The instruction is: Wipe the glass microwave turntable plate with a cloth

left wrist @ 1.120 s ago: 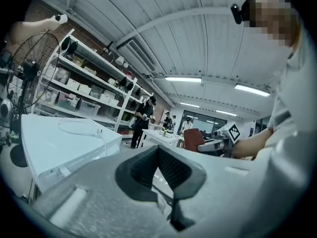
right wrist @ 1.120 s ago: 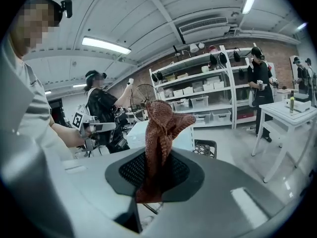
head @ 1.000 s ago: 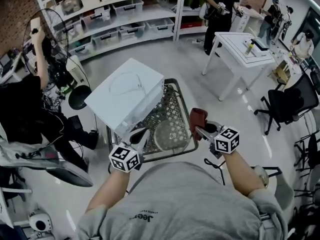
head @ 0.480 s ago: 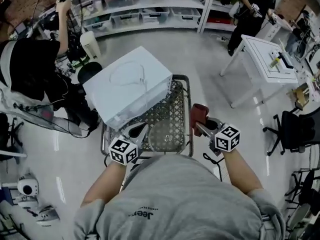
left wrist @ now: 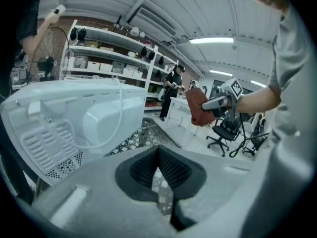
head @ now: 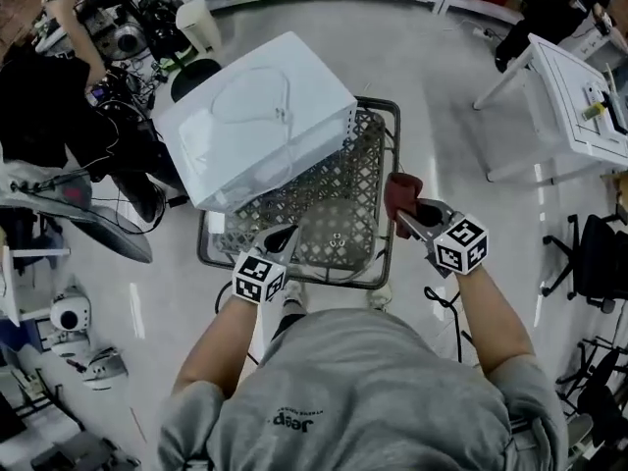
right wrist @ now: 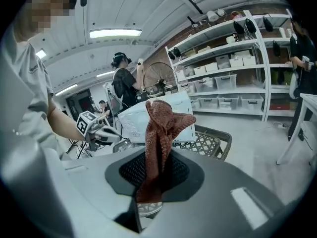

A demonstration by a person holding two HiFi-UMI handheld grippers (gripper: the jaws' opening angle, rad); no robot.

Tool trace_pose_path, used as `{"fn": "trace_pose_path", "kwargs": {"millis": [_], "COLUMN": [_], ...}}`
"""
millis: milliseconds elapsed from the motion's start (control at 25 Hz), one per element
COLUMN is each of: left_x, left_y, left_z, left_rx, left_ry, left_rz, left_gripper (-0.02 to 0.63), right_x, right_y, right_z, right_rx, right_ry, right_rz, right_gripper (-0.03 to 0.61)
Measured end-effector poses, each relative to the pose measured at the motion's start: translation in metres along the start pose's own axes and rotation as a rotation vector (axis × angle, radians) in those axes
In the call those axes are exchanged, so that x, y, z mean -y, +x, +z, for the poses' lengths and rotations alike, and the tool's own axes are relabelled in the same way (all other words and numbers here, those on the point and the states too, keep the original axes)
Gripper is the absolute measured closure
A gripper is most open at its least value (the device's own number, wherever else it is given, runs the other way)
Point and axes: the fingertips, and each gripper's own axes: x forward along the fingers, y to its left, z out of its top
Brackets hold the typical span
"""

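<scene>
left gripper (head: 284,235) seems to pinch the glass plate (head: 334,249) at its rim. right gripper (head: 405,216) clamps the cloth (head: 401,191). best to hold steady and wipe flat.

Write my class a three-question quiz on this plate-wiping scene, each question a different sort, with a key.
1. Multiple choice: the right tongs grip A) a sponge B) a reddish-brown cloth C) nothing.
2. True or false: the white microwave stands on the floor.
3. Short answer: is the cloth touching the glass turntable plate?
Key: 1 B. 2 False, it stands on the mesh table. 3 No, it is held beside the table's right edge.
</scene>
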Motion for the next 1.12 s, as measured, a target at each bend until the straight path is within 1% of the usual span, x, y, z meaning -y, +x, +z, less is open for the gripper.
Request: {"fn": "trace_pose_path", "kwargs": {"millis": [120, 240, 360, 520, 600, 840, 920, 1120], "left_x": [-0.003, -0.011, -0.024, -0.029, -0.03, -0.038, -0.04, -0.04], "left_y": [0.014, 0.033, 0.047, 0.059, 0.064, 0.075, 0.079, 0.082], "left_z": [-0.045, -0.08, -0.105, -0.134, -0.146, -0.169, -0.171, -0.172], "left_rx": [-0.107, -0.174, -0.233, -0.288, -0.317, -0.353, -0.357, -0.352], "left_ry": [0.056, 0.123, 0.179, 0.21, 0.234, 0.267, 0.282, 0.29], "left_rz": [-0.045, -0.061, -0.048, -0.056, -0.044, -0.013, -0.011, -0.01], "left_gripper": [0.615, 0.615, 0.615, 0.615, 0.615, 0.615, 0.615, 0.615], "right_x": [-0.002, 0.0, 0.003, 0.002, 0.002, 0.004, 0.006, 0.007], "right_y": [0.02, 0.042, 0.062, 0.085, 0.097, 0.119, 0.122, 0.13], "right_z": [-0.018, -0.036, -0.053, -0.077, -0.089, -0.105, -0.108, -0.11], "right_rx": [-0.016, -0.041, -0.066, -0.099, -0.123, -0.145, -0.151, -0.183], "right_ry": [0.011, 0.009, -0.008, -0.007, -0.013, -0.025, -0.027, -0.052], "right_rz": [-0.017, -0.023, -0.023, -0.003, 0.008, 0.016, 0.015, 0.012], "right_gripper": [0.503, 0.503, 0.503, 0.503, 0.503, 0.503, 0.503, 0.503]}}
